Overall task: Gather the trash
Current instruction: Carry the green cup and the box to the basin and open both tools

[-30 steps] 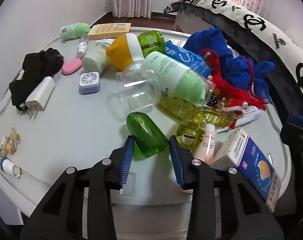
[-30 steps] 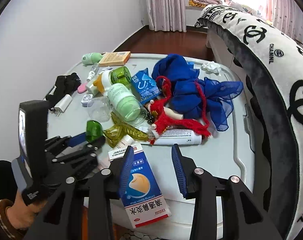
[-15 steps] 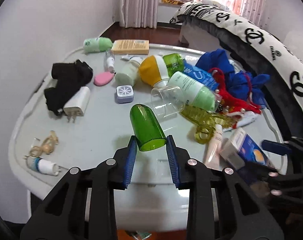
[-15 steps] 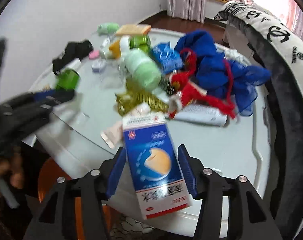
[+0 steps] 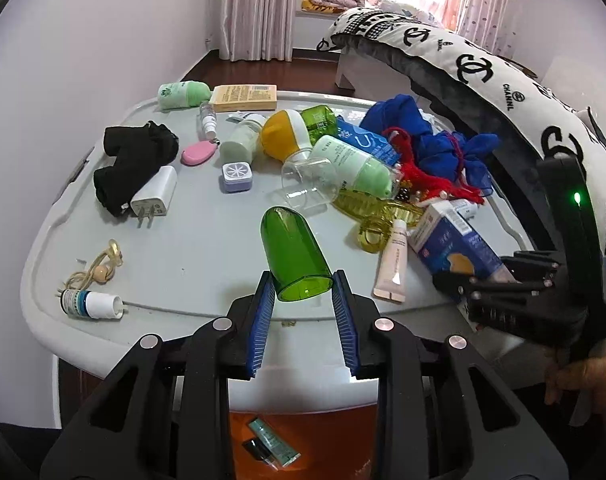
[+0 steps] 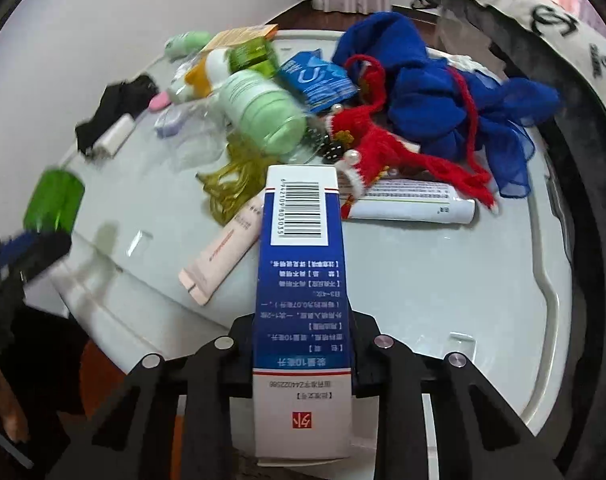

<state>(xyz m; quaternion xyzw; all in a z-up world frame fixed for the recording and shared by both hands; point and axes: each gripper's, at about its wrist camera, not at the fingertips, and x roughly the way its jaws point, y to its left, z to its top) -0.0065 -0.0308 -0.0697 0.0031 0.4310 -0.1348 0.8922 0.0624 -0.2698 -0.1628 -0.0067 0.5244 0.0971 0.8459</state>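
Observation:
My left gripper (image 5: 303, 286) is shut on the open end of a translucent green plastic cap (image 5: 291, 248), which hangs above the front edge of the grey tabletop (image 5: 183, 248). In the right wrist view a blue and white medicine box (image 6: 303, 240) stands on its narrow side between the jaws of my right gripper (image 6: 303, 322). Those jaws are closing and press the box's two sides. The box's far end reaches over the clutter. The left wrist view shows the same box (image 5: 451, 240) and the right gripper (image 5: 483, 286) at the table's right front.
An orange bin (image 5: 343, 432) with small items sits under the table's front edge. On the table lie a pink tube (image 5: 393, 264), a yellow clip (image 5: 379, 216), a green bottle (image 5: 355, 164), a blue scarf (image 5: 423, 132), a white charger (image 5: 155, 196) and a vial (image 5: 91, 304). A patterned cushion (image 5: 483, 76) borders the right.
The left gripper closed on the green cap, lifted it off the table and drew back to the front edge. The right gripper widened around the box, then closed on it, narrow side up.

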